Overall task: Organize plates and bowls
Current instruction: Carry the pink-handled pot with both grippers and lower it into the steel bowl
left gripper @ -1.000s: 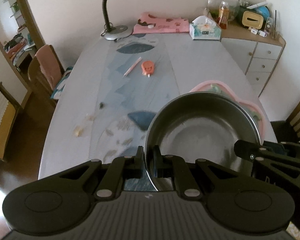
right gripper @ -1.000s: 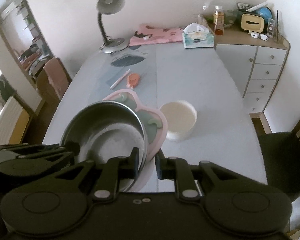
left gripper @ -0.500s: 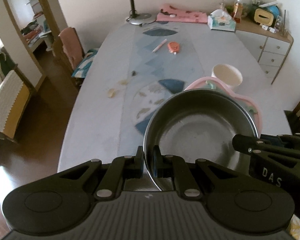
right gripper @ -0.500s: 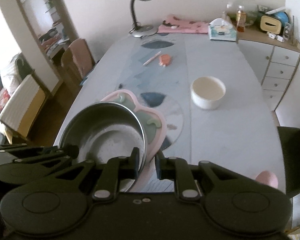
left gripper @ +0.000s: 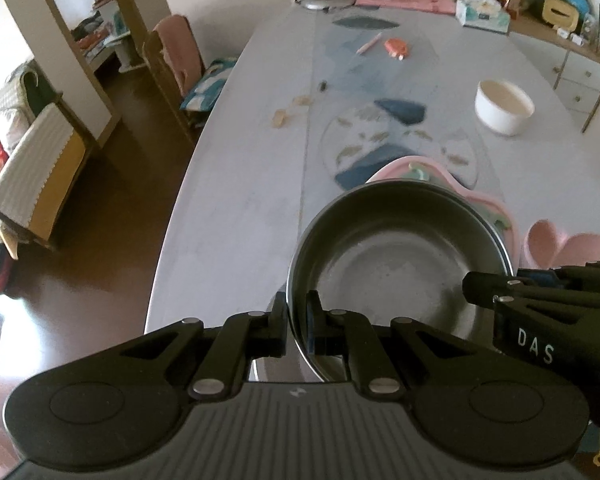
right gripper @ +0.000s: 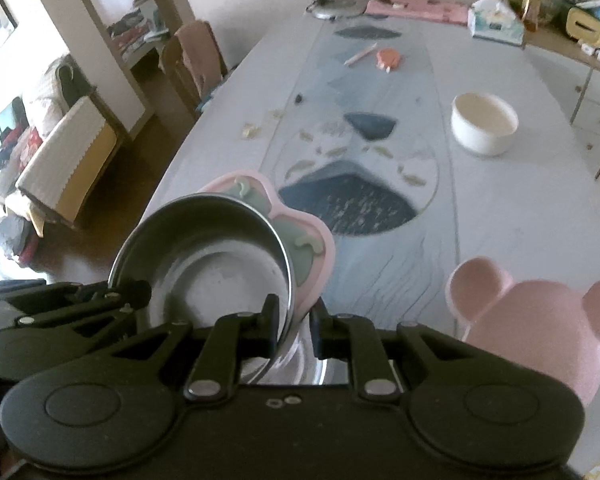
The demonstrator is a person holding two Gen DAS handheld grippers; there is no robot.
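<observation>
Round stainless-steel bowl (left gripper: pixel 396 264), smooth and dull-shiny, sits on pink scalloped plate (right gripper: pixel 300 240); left gripper (left gripper: pixel 297 316) and right gripper (right gripper: pixel 294 320) both clamp its thin rim.

Table (right gripper: pixel 500 208) mostly bare at 12 o'clock; white bowl (right gripper: pixel 484 123) blocks at 1, pink bear bowl (right gripper: pixel 540 328) close at 3.
</observation>
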